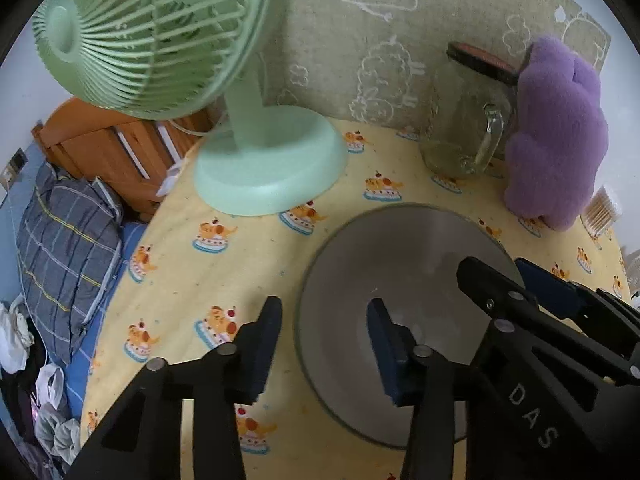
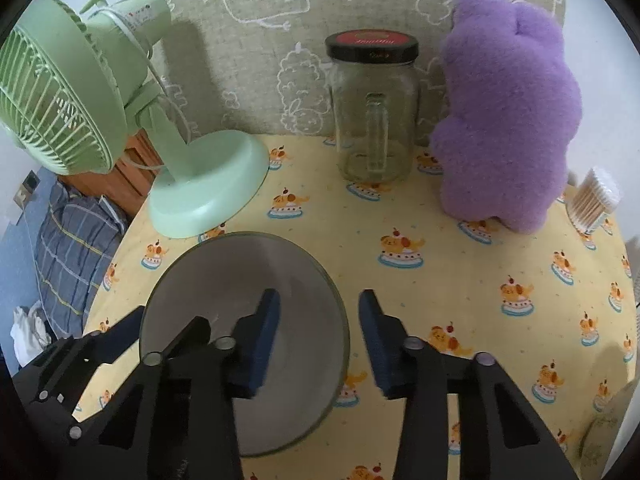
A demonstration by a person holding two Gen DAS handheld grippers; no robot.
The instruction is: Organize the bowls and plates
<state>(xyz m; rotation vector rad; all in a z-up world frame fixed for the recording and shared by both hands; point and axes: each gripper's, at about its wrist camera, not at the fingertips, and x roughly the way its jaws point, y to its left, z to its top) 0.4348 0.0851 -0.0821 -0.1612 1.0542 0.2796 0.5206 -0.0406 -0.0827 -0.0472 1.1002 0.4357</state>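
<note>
Left wrist view: the left gripper is set astride the near-left rim of the shallow grey glass bowl on the yellow cake-print tablecloth, jaws apart, not yet pinching; the right gripper likewise straddles the opposite rim, presumably for a two-handed lift. Only the right wrist view shows the lidded glass jar whole.

both views look steeply down and forward along their own fingers, close above a table under a yellow printed cloth. the left wrist view sits at the left rim of a grey bowl, which lies ahead of and around its right finger. the right wrist view sits at the bowl's right rim, around its left finger. both views share the bowl, a green fan, a glass jar, a purple plush toy and each other's gripper.
</note>
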